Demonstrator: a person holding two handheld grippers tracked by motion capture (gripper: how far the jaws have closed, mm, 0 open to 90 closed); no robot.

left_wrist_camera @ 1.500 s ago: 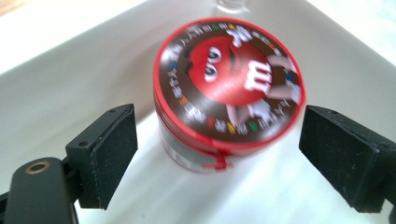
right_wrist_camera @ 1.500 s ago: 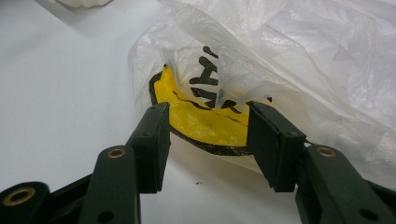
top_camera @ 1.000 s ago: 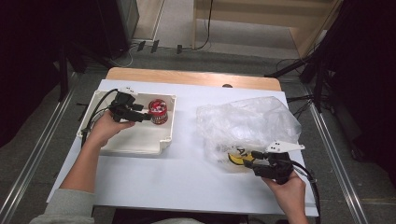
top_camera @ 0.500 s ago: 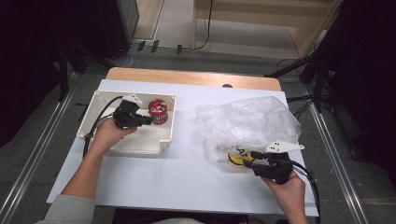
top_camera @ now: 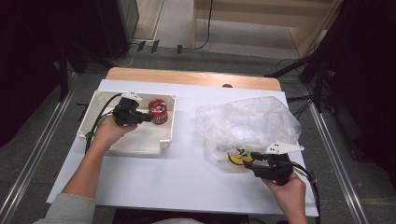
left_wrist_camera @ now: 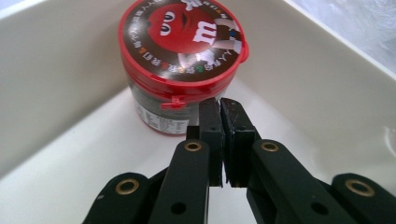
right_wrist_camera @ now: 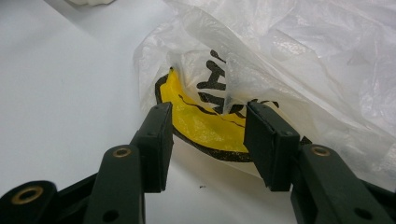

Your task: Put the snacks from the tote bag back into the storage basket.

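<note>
Candy tub (left_wrist_camera: pixel 182 60) in white tray (top_camera: pixel 140 142) — left fingers (left_wrist_camera: pixel 212 135) together, right fingers (right_wrist_camera: pixel 159 140) apart at plastic bag (right_wrist_camera: pixel 299 60)

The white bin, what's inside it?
Inside the white bin stands a red-lidded candy jar, upright near the back wall. The left gripper is in there too, jaws shut, just in front of the jar. What is in the jar is hidden by its lid.

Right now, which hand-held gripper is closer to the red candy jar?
Left. The left hand-held gripper sits shut just before the red candy jar in the tray; the right hand-held gripper is at the plastic bag.
</note>
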